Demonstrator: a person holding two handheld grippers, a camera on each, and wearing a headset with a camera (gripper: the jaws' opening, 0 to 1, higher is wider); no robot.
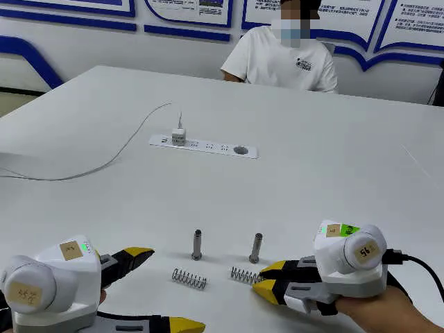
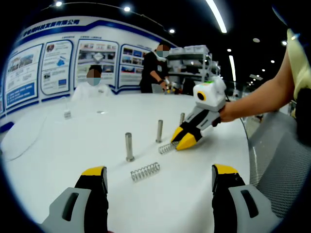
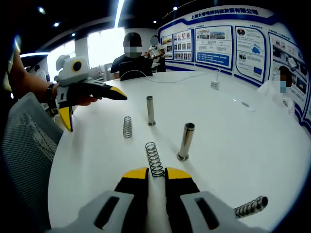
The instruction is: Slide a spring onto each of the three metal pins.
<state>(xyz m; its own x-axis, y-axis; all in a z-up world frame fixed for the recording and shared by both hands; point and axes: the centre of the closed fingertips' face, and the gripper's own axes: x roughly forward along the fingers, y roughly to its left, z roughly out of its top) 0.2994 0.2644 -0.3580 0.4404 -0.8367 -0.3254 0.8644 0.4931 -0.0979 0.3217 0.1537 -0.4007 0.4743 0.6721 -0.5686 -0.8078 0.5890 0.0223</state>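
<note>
Springs: three; left spring [image 1: 189, 278] lies free, right spring [image 1: 243, 275] ends between right jaw tips, third spring [image 3: 245, 208] on third pin [image 2: 182, 118].
Pins: three; left pin [image 1: 197, 245], right pin [image 1: 256, 248] bare, upright.
Right hand-held gripper [image 1: 263, 282]: narrowly parted, grip unclear.
Left hand-held gripper [image 2: 159, 170]: wide open, empty.
Worktop [image 1: 312, 173]: bare to power strip [image 1: 203, 146].

Three metal pins [image 2: 129, 145], three springs [image 2: 145, 171], two hand-held grippers [image 1: 258, 282], one power strip [image 1: 203, 146].
</note>
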